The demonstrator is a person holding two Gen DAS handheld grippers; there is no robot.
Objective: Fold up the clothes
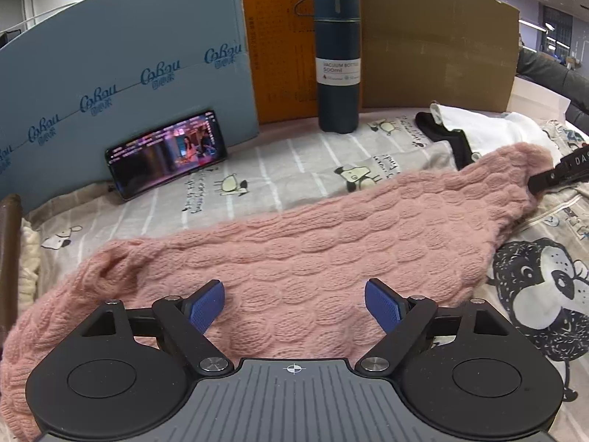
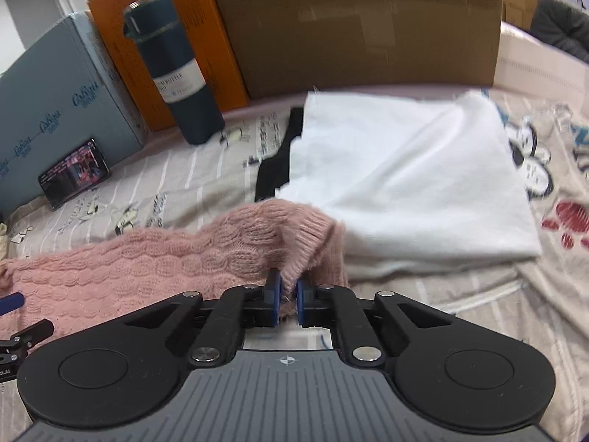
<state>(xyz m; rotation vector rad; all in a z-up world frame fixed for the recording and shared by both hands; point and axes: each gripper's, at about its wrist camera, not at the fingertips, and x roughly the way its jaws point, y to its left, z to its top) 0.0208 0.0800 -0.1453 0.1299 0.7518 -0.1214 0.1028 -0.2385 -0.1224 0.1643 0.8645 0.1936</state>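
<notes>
The pink sweater (image 1: 294, 243) lies across the bed. The right gripper (image 2: 288, 296) pinches its far right end; the left gripper (image 1: 294, 304) hangs spread wide over it. A hard tug might slip the knit free.

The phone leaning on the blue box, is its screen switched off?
No, the phone propped against the blue box has a lit screen showing a colourful video picture.

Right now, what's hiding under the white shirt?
A black garment pokes out from under the white shirt on its left side. Both lie on the cartoon bedsheet. How far the black one reaches underneath, or whether anything else is there, is covered.
</notes>
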